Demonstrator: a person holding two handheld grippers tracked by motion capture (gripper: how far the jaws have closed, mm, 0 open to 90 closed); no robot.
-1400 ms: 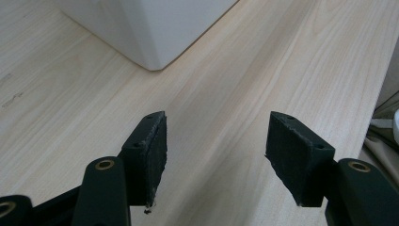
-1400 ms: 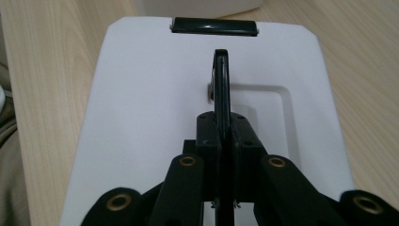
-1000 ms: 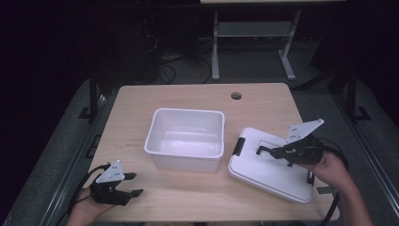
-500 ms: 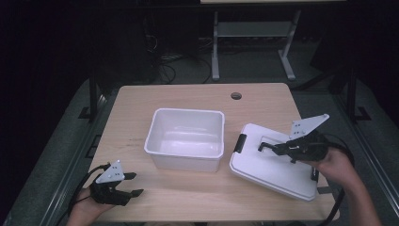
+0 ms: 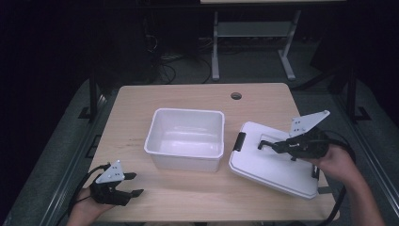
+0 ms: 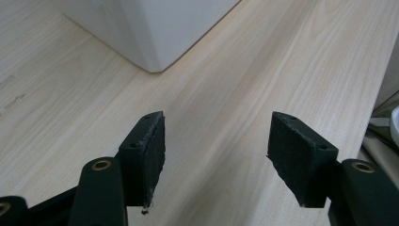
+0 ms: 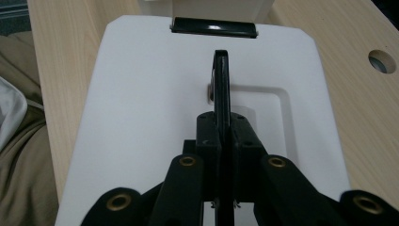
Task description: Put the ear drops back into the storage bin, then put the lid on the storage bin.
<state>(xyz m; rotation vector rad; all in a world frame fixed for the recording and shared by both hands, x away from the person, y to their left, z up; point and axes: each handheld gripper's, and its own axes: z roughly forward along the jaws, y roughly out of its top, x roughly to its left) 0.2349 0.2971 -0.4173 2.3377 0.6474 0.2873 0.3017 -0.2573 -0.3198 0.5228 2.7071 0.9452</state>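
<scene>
One white tub (image 5: pixel 186 138) sits mid-counter (image 5: pixel 141 103). One white lid (image 5: pixel 273 162) lies flat just right of the tub — the right claw (image 5: pixel 263 144) is clamped on the lid's black handle (image 7: pixel 221 84). The left claw (image 5: pixel 134 184), near the tub's front-left, rests open — nothing between its pads.

The desk (image 5: pixel 141 113) is pale wood-grain, smooth and matt. The bin (image 5: pixel 186 139) and lid (image 5: pixel 263 165) look like white plastic with a slight sheen; the lid's black handle (image 7: pixel 221 84) is glossy.
</scene>
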